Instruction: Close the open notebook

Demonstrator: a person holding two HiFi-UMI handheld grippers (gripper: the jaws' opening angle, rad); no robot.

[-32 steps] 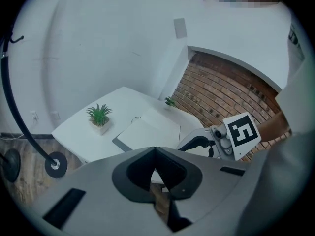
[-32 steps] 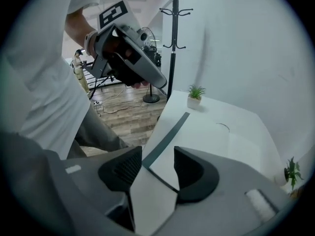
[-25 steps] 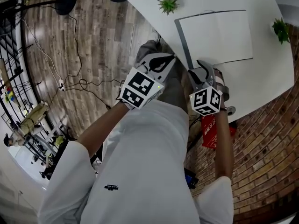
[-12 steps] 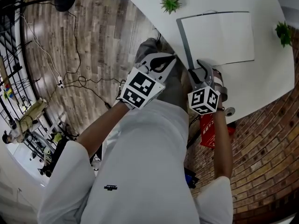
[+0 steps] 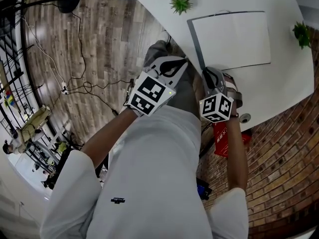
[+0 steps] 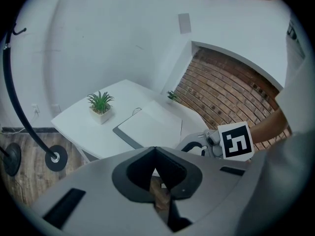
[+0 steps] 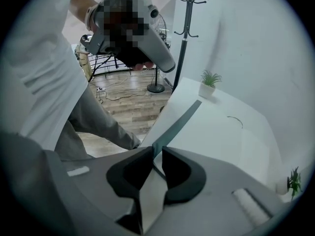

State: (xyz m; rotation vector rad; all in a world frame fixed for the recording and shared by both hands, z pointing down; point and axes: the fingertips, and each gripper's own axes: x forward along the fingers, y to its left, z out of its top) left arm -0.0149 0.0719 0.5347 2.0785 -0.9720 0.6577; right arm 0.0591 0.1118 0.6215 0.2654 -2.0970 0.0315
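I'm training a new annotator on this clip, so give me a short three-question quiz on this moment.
1. True or false: the notebook lies closed on the table.
2. What sits between the jaws of the right claw? A) the near corner of the grey cover B) a plant pot C) a pen
3. How many potted plants stand on the table?
Key: 1 false, it lies open. 2 A; the jaws have just been closing on that corner. 3 two.
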